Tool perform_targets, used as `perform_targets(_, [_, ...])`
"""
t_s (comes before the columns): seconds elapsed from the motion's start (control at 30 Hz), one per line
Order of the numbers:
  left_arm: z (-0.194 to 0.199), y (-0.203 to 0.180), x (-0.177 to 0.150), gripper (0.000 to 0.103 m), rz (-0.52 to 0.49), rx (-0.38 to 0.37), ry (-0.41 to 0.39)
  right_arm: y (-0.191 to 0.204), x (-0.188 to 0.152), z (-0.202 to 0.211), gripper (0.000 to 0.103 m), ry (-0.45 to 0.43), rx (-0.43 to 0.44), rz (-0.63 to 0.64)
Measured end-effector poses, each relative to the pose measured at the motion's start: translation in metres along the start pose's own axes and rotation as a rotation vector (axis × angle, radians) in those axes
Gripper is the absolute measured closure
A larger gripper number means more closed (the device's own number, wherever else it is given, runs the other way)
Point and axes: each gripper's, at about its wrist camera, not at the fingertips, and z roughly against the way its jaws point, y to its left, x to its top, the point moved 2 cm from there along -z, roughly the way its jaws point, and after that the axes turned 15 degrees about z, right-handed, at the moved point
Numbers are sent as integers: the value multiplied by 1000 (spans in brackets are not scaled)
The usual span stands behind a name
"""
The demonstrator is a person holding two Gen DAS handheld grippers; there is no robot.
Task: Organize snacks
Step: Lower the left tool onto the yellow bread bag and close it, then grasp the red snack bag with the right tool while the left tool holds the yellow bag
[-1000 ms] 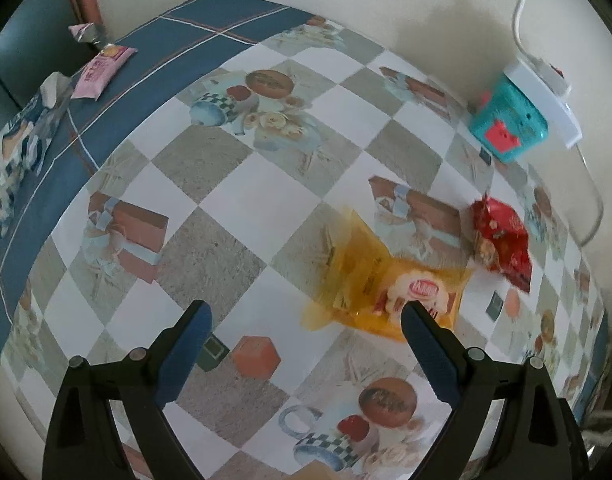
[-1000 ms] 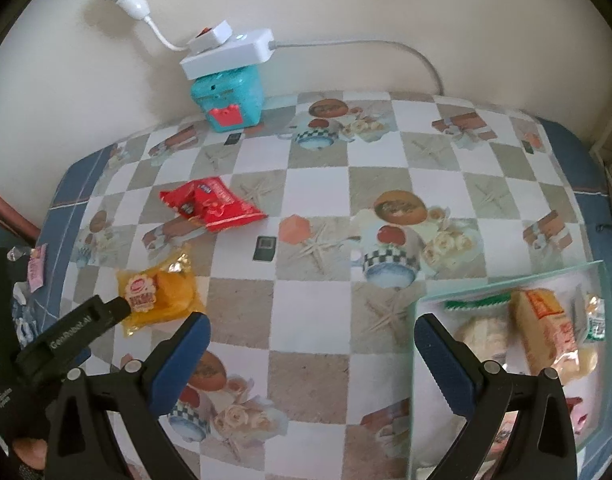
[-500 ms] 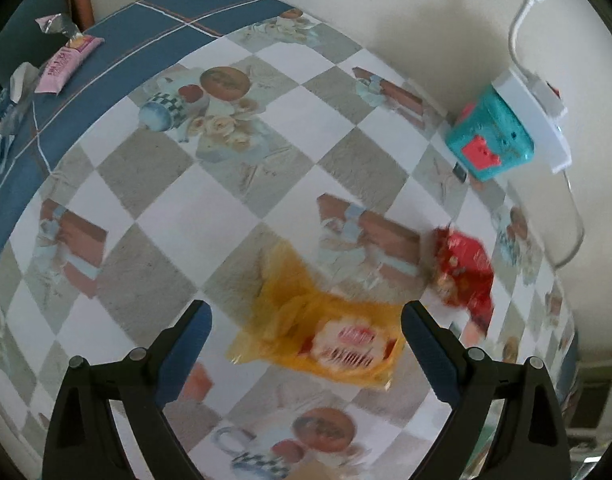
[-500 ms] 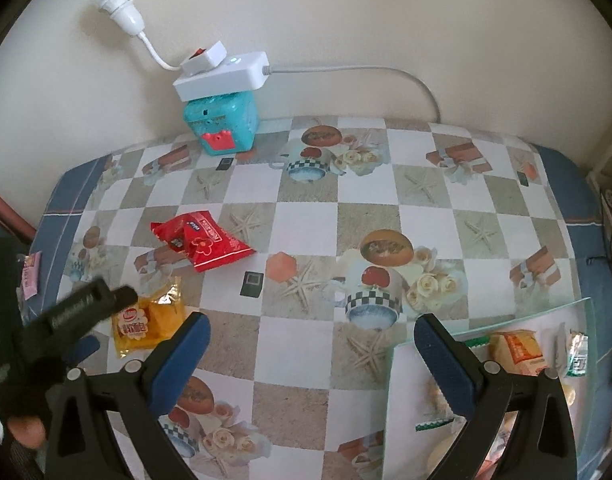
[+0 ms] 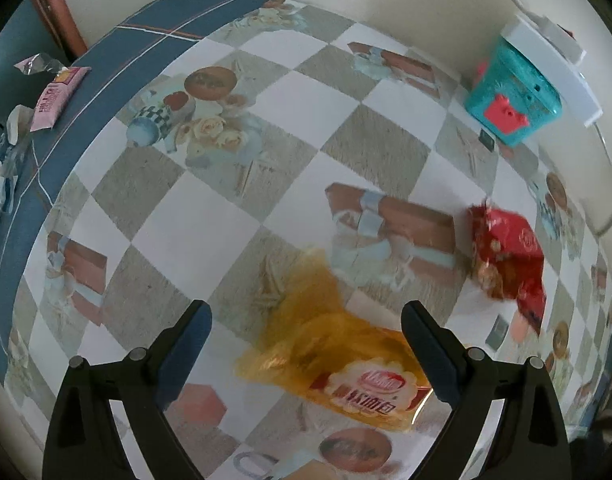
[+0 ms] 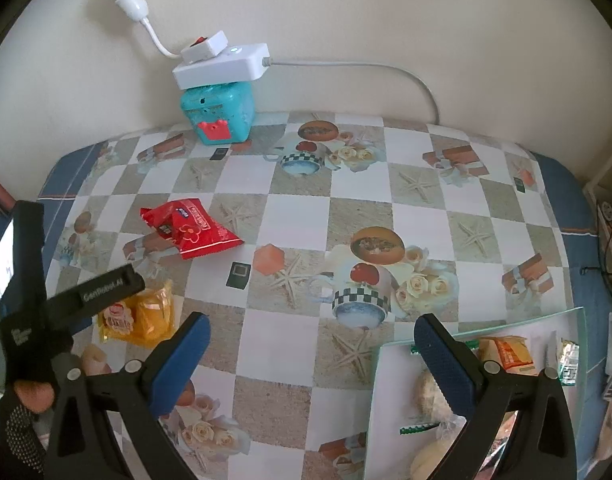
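Left tool (image 5: pixel 306 344), lower centre: jaws wide, empty, straddling the yellow snack packet (image 5: pixel 346 364). You may pinch only slippery film. It could slide out.

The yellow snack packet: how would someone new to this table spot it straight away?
Start at the teal box by the wall and come toward the camera past the red packet. The yellow snack packet lies flat beyond it, under the open left gripper, the only translucent orange-yellow wrapper.

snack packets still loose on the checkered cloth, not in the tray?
2: yellow packet under the left gripper, red packet further back toward the teal box. Others may lie out of frame.
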Motion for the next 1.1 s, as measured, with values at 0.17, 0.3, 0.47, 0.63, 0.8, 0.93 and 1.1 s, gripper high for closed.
perform_targets(0.17, [6, 20, -7, 7, -15, -5, 37, 5, -1, -2, 0, 10, 15, -3])
perform_targets(0.3, [6, 35, -15, 7, -24, -20, 85, 15, 1, -7, 0, 8, 29, 14])
perform_targets(0.47, [5, 48, -27, 7, -41, -49, 121, 30, 10, -14, 0, -5, 34, 61])
perform_targets(0.63, [8, 51, -40, 7, -100, -53, 84, 55, 25, -21, 4, -29, 12, 168])
perform_targets(0.8, [15, 55, -38, 20, -128, -69, 50, 77, 41, -31, 9, -30, -16, 246])
perform_targets(0.93, [21, 64, -31, 48, -148, -84, 28, 88, 49, -43, 14, -15, -37, 289])
perform_targets(1.1, [21, 76, -12, 50, -148, -79, -12, 100, 58, -60, 21, 5, -55, 311])
